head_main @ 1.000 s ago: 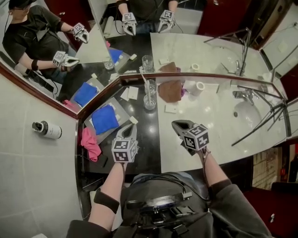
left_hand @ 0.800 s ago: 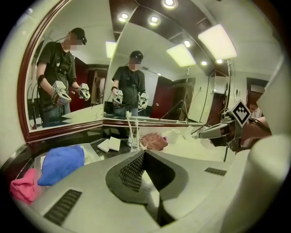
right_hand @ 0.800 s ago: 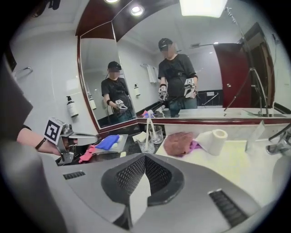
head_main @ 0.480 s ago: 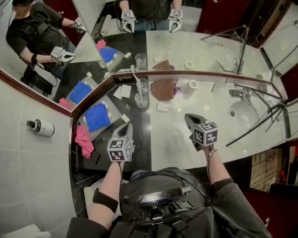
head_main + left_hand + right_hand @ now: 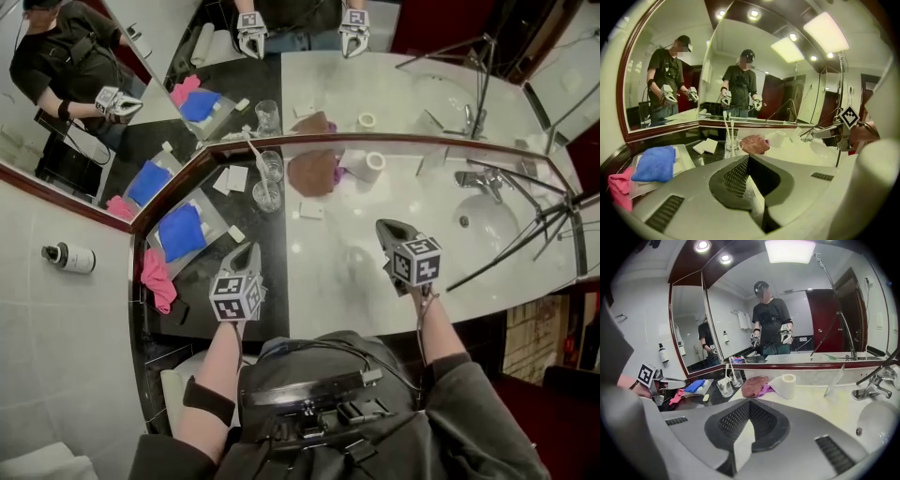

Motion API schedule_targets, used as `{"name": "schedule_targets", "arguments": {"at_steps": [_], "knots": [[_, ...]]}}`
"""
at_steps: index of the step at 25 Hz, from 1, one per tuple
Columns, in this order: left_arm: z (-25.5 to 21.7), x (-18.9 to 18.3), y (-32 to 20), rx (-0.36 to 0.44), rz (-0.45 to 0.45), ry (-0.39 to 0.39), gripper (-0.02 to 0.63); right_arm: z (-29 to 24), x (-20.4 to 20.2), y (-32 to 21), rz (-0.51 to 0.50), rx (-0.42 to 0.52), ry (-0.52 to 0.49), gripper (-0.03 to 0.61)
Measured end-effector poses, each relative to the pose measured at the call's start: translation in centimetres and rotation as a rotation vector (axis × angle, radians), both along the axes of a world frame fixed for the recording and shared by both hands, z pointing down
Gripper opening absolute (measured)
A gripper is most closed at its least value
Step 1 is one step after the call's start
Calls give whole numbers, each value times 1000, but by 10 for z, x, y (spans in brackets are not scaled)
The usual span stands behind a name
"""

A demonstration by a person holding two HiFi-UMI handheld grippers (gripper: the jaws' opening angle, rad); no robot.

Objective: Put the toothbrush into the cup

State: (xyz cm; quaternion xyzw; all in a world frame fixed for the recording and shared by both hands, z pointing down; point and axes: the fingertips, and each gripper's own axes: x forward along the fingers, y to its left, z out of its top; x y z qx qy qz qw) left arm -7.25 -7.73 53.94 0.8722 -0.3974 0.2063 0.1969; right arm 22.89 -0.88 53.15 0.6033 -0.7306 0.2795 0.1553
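Toothbrush (image 5: 255,161) in the cup (image 5: 270,184) (left claw (image 5: 246,249), right claw (image 5: 385,227): closed, empty)

Head view steeply down; gripper views low, sharing cup (image 5: 267,194), mirror (image 5: 825,319).

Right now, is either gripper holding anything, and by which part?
Nothing is held. The left gripper and right gripper are both shut and empty; the white toothbrush stands in the clear glass cup near the mirror.
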Motion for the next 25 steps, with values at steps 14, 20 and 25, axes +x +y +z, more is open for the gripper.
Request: {"name": "schedule_targets", "arguments": {"at_steps": [14, 20, 25], "knots": [[0, 0, 5, -12, -13, -19, 0, 10, 7, 3, 7, 0, -10, 14], [1, 0, 7, -21, -16, -12, 0, 10, 8, 6, 12, 0, -12, 14], [3, 0, 11, -26, -12, -18, 0, 11, 9, 8, 12, -1, -14, 14]]}}
